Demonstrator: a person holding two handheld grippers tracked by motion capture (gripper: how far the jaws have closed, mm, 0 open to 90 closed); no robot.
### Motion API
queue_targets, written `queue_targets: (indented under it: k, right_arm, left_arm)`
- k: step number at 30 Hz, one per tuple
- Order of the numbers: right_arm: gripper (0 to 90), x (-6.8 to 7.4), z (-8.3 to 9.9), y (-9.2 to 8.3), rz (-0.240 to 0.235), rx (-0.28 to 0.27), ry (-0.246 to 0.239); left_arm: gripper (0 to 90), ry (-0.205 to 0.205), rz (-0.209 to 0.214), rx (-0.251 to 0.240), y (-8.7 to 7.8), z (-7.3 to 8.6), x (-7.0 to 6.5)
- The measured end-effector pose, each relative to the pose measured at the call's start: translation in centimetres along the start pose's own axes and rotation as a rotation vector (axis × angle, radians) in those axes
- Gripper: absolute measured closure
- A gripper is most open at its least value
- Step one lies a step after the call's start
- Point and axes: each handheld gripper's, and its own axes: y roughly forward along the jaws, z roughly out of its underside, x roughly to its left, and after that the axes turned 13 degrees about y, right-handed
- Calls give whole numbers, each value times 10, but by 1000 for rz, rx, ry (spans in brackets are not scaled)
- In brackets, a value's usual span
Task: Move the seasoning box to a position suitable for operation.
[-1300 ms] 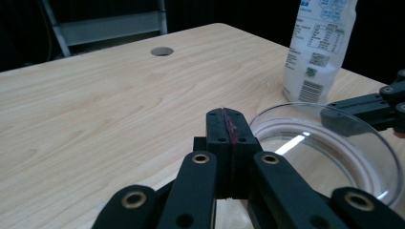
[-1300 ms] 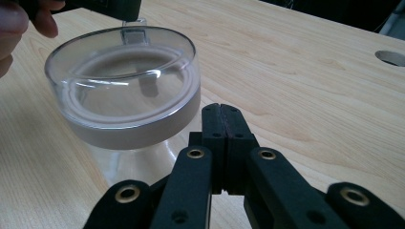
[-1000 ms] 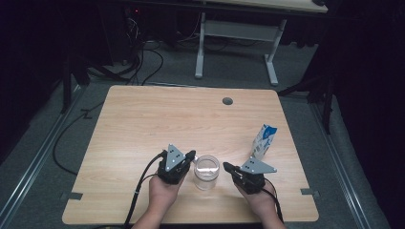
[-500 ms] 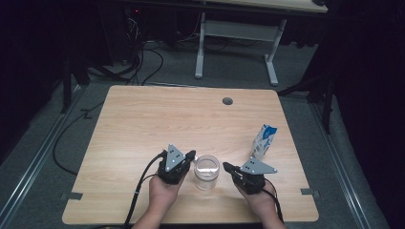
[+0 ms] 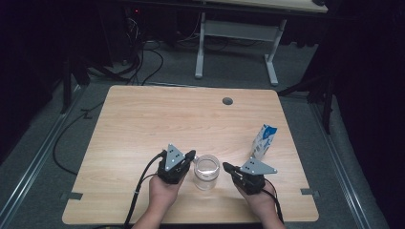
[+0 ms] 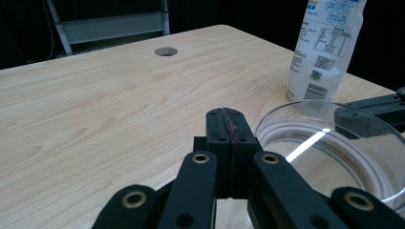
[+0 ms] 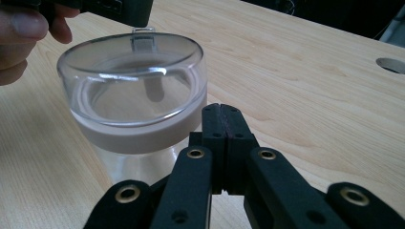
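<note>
From above I see a pale wooden worktop [image 5: 143, 119] with my two hands at its near edge. At the left, my left claw [image 5: 191, 156] rests on the wood with its black jaws pressed flat together, holding nothing. Just to its right, between the two claws, stands the clear jar [image 5: 207, 171], upright, its long axis vertical, near the front edge at the middle. It is see-through glass or plastic with a domed transparent lid above a pale band at the neck, and it looks empty. The left claw tip sits almost against the jar's rim, while my right claw [image 5: 226, 167], also closed on nothing, lies just beside the jar on the other side with a slightly wider gap, so I judge the left hand a little nearer. In the right claw's own view the jar [image 7: 133, 95] stands ahead and to the left of the shut jaws. Farther right and back stands a white and blue carton [image 5: 263, 141], apart from the jar.
</note>
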Motion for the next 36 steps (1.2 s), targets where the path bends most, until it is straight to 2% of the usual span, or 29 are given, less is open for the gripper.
queue_targets:
  k: [23,25,27,32,36]
  right_arm:
    - [900,6,-1,-1,1,-11,-25]
    - [900,9,-2,-3,-5,-26,-29]
    - [900,16,-6,-7,-23,-34,-52]
    - [900,22,-7,-8,-48,-43,-61]
    - [900,23,-7,-8,-49,-40,-62]
  left_arm:
    - [900,-8,1,-2,1,2,2]
    - [900,-7,1,-2,1,2,2]
    - [900,-8,2,-3,1,2,2]
    - [900,-9,0,1,0,2,2]
    - [900,-18,-1,0,-3,4,2]
